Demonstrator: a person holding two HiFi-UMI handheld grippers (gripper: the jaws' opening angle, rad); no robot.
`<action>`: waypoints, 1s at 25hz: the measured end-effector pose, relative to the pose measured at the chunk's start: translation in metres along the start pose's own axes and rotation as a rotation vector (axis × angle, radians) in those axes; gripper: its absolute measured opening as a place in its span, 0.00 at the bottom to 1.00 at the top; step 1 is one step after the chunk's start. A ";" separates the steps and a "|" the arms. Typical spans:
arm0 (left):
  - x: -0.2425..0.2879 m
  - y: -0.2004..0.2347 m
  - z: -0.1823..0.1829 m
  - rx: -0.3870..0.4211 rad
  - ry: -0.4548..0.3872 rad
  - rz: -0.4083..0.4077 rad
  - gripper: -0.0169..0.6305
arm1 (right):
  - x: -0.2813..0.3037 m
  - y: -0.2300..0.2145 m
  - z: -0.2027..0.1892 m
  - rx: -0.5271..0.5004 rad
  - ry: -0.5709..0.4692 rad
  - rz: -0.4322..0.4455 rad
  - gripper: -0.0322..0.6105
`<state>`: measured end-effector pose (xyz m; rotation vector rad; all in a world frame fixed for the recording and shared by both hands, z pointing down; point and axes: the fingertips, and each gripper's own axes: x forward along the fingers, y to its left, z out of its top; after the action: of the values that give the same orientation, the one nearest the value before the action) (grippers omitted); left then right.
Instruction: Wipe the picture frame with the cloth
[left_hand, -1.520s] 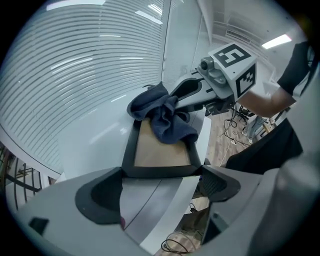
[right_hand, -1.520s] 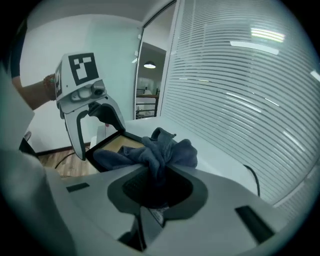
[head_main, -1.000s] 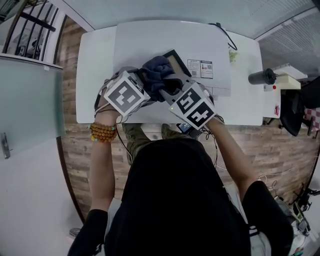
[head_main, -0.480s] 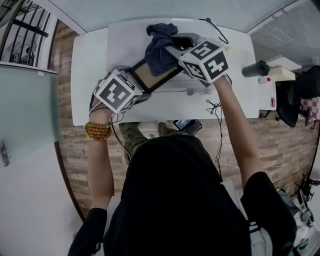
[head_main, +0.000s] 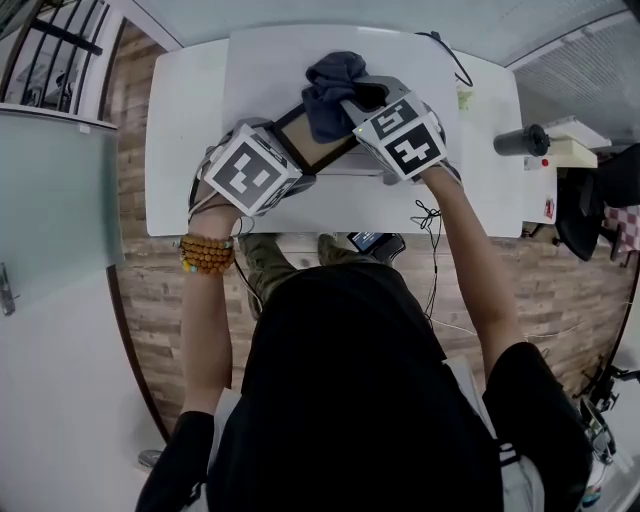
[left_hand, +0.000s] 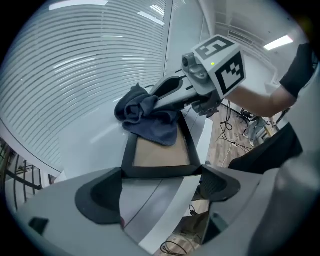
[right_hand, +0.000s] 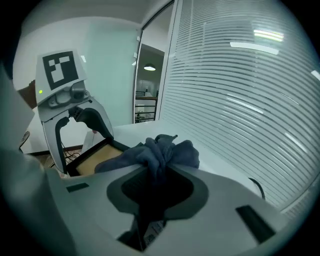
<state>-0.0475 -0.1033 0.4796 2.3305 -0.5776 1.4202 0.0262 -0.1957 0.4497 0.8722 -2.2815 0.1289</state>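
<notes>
My left hand-held gripper (left_hand: 161, 175) is clamped on the near short edge of the picture frame (left_hand: 162, 152), a jaw at each corner. From there the black frame with its tan panel runs away toward the far right. Whether its far end rests on the worktop (head_main: 190, 120) I cannot tell.

My right hand-held gripper (right_hand: 157, 172) comes in from the right. Its jaws have just eased apart a little, but the dark blue cloth (head_main: 333, 85) is bunched between them and gripped. The cloth lies over the far end of the frame, covering that part of the panel and its far edge. The near half of the panel shows bare.

The worktop is white and smooth. A dark cylinder (head_main: 522, 153) stands at its right end, well apart from the frame. A thin black cable (head_main: 430, 225) hangs off the near edge. White blinds (left_hand: 85, 65) fill the far wall. The floor (head_main: 150, 290) is wood plank, and a glass partition (head_main: 55, 190) stands on the left.
</notes>
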 end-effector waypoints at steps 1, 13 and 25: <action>0.000 0.000 0.000 -0.002 -0.004 0.000 0.79 | -0.004 0.002 -0.003 0.006 -0.004 -0.005 0.15; 0.000 0.001 -0.001 0.005 -0.025 -0.001 0.79 | -0.040 0.019 -0.030 0.033 -0.006 -0.086 0.15; -0.041 -0.010 0.020 0.055 -0.355 0.014 0.78 | -0.124 0.001 0.008 0.208 -0.498 -0.166 0.16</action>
<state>-0.0438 -0.0981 0.4335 2.6480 -0.6565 1.0417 0.0880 -0.1287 0.3657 1.3173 -2.6693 0.0810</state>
